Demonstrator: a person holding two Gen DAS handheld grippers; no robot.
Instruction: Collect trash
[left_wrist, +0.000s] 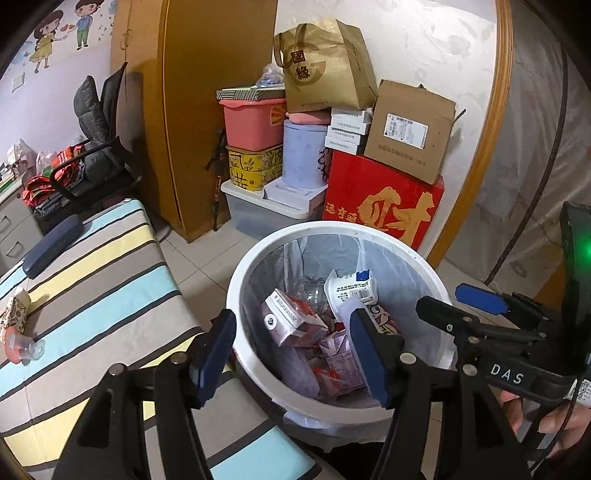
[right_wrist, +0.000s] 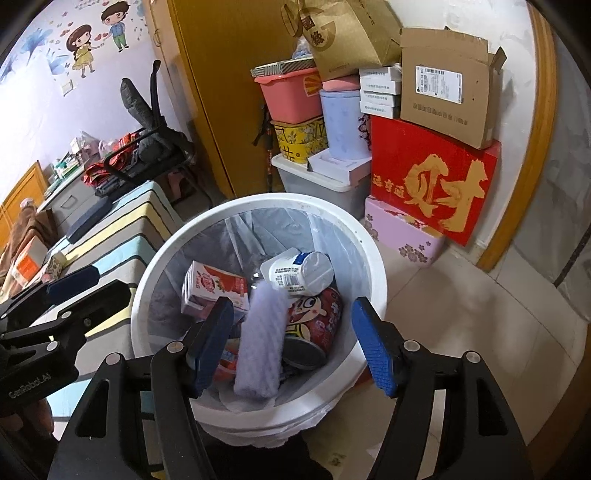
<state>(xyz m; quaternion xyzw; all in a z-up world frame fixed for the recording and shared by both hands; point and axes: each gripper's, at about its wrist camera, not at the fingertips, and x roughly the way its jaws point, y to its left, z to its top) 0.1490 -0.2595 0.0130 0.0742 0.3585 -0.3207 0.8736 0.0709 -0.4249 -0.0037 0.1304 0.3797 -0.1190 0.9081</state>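
Note:
A white trash bin (left_wrist: 436, 295) with a clear liner stands on the floor and holds a milk carton (left_wrist: 291, 321), a white yogurt bottle (left_wrist: 351, 288), a red can and wrappers. My left gripper (left_wrist: 295, 354) is open and empty above the bin's near rim. My right gripper (right_wrist: 293, 345) is open over the bin (right_wrist: 376, 277). A blurred pale lavender wad (right_wrist: 260, 343) lies between its fingers, free of them, above the red can (right_wrist: 317, 325) and carton (right_wrist: 214, 288). Crumpled trash (left_wrist: 16, 325) lies on the striped table (left_wrist: 92, 280).
A dark case (left_wrist: 51, 243) lies on the table. Stacked boxes, tubs and a red box (left_wrist: 384, 199) crowd the wall behind the bin. An office chair (left_wrist: 99, 147) stands at the left. Tiled floor (right_wrist: 461, 314) lies right of the bin.

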